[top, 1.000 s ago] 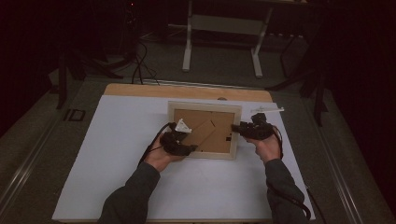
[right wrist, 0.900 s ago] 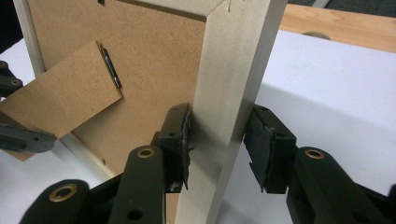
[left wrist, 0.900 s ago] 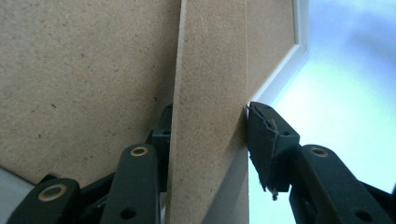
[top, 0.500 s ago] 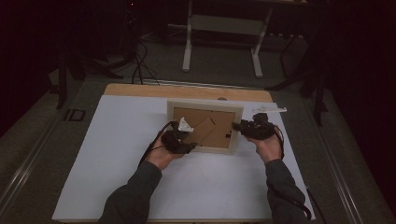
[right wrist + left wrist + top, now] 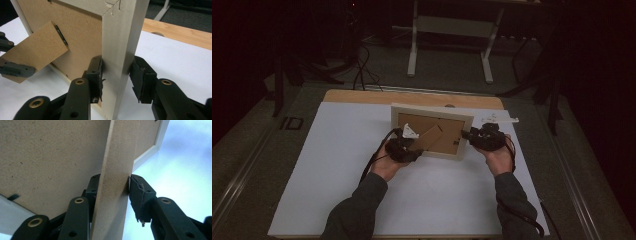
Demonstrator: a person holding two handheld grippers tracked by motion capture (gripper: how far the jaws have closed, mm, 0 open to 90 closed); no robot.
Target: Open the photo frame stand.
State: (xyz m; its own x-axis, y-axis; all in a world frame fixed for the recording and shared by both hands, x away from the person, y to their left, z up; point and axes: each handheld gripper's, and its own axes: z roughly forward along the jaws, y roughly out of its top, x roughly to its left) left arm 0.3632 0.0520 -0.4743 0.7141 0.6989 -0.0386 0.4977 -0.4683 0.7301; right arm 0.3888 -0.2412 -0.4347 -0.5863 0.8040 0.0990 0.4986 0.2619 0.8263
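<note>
A pale wooden picture frame stands tilted up on the white mat, its brown fibreboard back facing me. My left gripper is at the frame's lower left, and in the left gripper view my left gripper is shut on the frame's fold-out stand leg. My right gripper holds the frame's right side. In the right gripper view my right gripper is shut across the frame's side rail, and the stand leg shows further left.
The white mat covers most of the table, with a wooden strip bare at the far edge. A small white piece lies just beyond my right gripper. A metal stand and cables are on the floor behind.
The frame has tipped up from lying nearly flat to a steeper tilt. Both grippers have kept their holds and stayed almost in place.
</note>
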